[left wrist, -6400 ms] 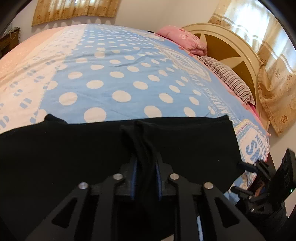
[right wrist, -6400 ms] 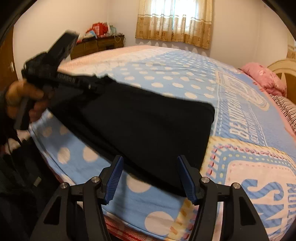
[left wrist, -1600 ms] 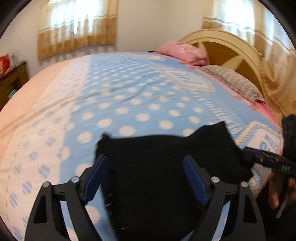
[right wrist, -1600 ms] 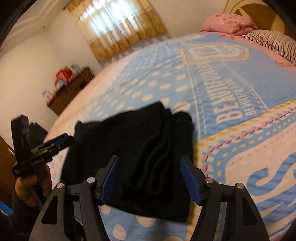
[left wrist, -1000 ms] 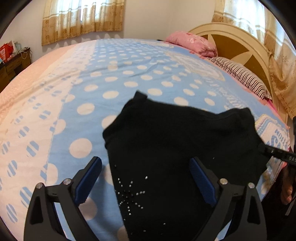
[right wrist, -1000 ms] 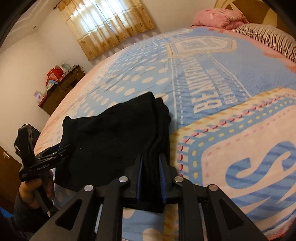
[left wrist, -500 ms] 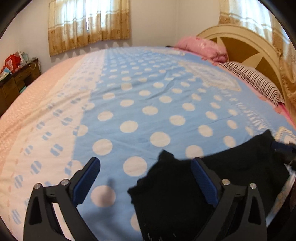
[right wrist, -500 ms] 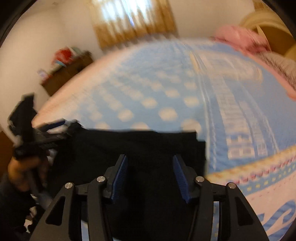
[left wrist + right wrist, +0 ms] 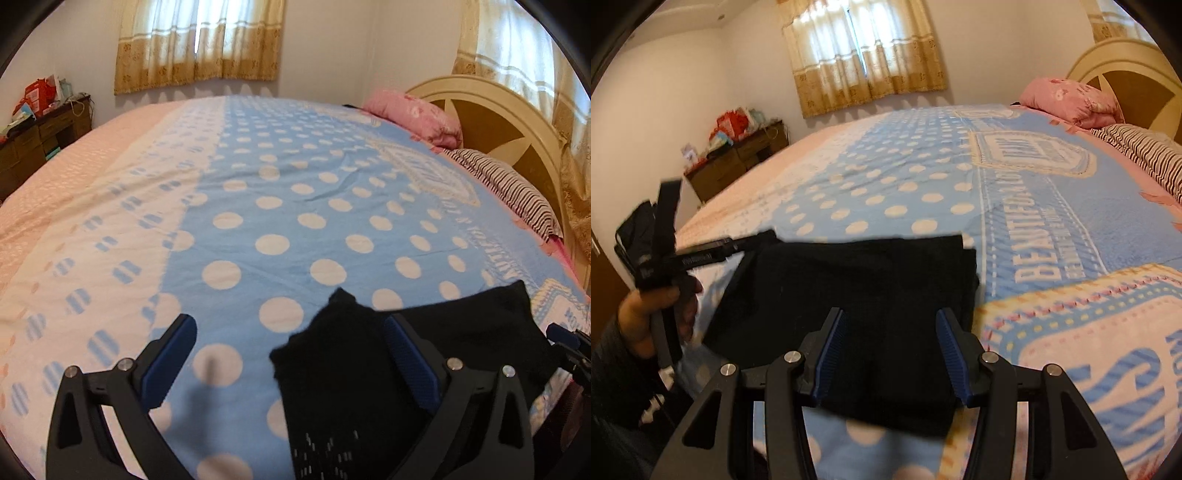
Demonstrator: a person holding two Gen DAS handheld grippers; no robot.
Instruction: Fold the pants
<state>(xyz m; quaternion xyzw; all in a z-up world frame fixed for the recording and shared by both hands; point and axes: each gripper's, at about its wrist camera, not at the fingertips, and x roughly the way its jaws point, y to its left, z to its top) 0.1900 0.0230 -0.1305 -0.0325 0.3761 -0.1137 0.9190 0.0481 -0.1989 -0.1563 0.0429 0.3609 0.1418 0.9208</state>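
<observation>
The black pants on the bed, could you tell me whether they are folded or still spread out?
Folded. The black pants lie on the bedspread as a compact rectangle with stacked layers showing along the right edge; no separate legs extend from it.

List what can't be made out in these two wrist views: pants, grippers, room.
- Black pants, left wrist view: near edge cut off by the frame bottom and the left gripper; fold layers unreadable.
- Pants, right wrist view: near part behind the right gripper.
- Left gripper in the right wrist view: motion-blurred, jaws unreadable.
- Clutter on the dresser: too small to identify.
- Bedspread lettering: partly legible only.
</observation>
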